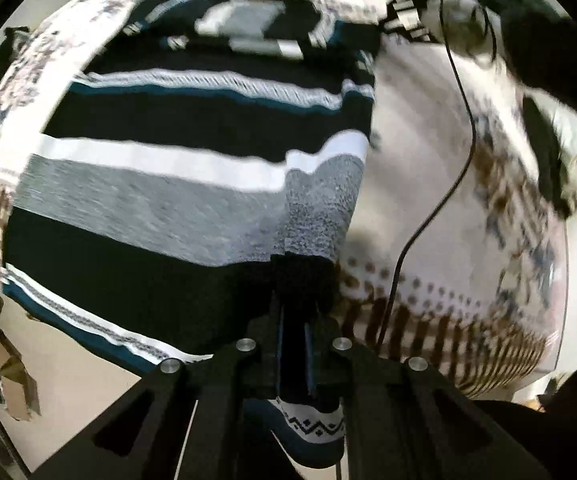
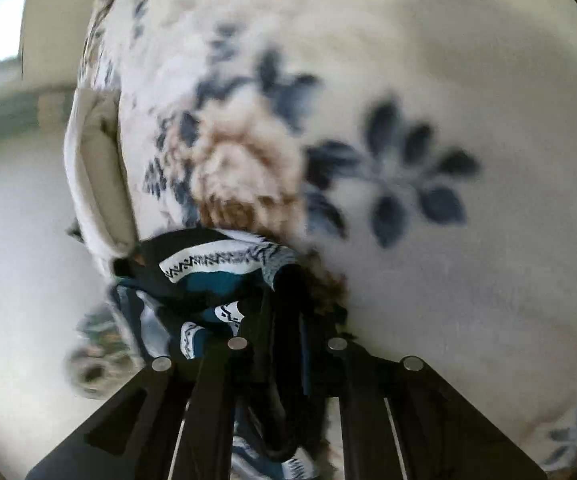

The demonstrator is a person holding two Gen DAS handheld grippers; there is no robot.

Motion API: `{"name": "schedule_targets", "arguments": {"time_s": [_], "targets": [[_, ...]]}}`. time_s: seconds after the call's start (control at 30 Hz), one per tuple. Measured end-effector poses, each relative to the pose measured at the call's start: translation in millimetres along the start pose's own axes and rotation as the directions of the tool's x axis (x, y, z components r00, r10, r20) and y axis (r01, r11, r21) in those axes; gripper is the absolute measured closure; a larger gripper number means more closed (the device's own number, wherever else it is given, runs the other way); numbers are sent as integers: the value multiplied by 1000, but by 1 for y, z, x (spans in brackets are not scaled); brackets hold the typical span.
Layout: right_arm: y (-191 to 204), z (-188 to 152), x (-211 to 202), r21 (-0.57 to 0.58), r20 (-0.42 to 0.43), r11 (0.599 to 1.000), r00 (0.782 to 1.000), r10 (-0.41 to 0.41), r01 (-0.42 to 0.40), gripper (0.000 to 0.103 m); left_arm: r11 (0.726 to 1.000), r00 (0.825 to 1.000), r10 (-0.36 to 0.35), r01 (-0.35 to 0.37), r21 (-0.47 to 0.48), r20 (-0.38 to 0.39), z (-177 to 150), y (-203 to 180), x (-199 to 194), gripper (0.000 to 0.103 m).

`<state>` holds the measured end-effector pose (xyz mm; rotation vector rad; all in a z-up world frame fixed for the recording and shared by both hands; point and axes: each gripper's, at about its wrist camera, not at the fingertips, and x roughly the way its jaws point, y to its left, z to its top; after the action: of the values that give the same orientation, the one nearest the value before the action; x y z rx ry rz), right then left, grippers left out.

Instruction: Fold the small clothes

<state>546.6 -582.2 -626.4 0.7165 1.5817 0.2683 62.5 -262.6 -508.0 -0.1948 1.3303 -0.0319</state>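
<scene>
Cream fleece blanket printed with blue flowers and brown blooms (image 2: 388, 168) is seen covering the bed-like surface in both wrist views, with pale floor showing beyond its edge. A small knitted garment banded in black, grey, white and teal (image 1: 160, 184) is spread over that blanket, its stripes running across the left wrist view and its far part reaching toward the blanket's far edge. The left gripper (image 1: 296, 320) is clenched on the garment's near hem, dark cloth being pinched between its fingers and a zigzag-patterned border hanging below them. The right gripper (image 2: 288, 312) is likewise clamped on a bunched, zigzag-trimmed corner of the same garment, close to the blanket's edge, where a padded cream rim (image 2: 96, 172) is visible. A thin black cable (image 1: 460, 128) is draped across the blanket. Both held corners appear to belong to one hem, so the fold is judged to depend on that hem being carried away from the grippers, across the stripes, toward the garment's far end.
</scene>
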Motion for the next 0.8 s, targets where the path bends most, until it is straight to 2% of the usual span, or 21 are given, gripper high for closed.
{"name": "schedule_targets", "arguments": {"time_s": [0.13, 0.3, 0.43, 0.53, 0.57, 0.67, 0.8], "targets": [[58, -7, -24, -113, 30, 990, 996, -82, 85, 94, 996, 998, 1, 5, -89, 65, 19, 32, -26, 98], [161, -20, -45, -224, 62, 964, 989, -131, 142, 94, 960, 990, 0, 39, -276, 142, 26, 109, -61, 98], [256, -39, -27, -317, 106, 925, 977, -185, 209, 95, 929, 985, 1, 62, -365, 170, 32, 180, -70, 97], [328, -53, 13, -367, 140, 891, 963, -230, 266, 95, 899, 984, -5, 83, -430, 178, 36, 232, -64, 97], [349, -57, 31, -376, 147, 882, 958, -246, 284, 95, 882, 984, -14, 97, -461, 179, 35, 254, -57, 97], [400, -64, 91, -396, 161, 854, 941, -298, 338, 95, 847, 985, -44, 126, -517, 168, 35, 302, -36, 97], [449, -74, 185, -434, 182, 784, 895, -407, 445, 95, 793, 984, -110, 172, -584, 140, 32, 360, 4, 97]]}}
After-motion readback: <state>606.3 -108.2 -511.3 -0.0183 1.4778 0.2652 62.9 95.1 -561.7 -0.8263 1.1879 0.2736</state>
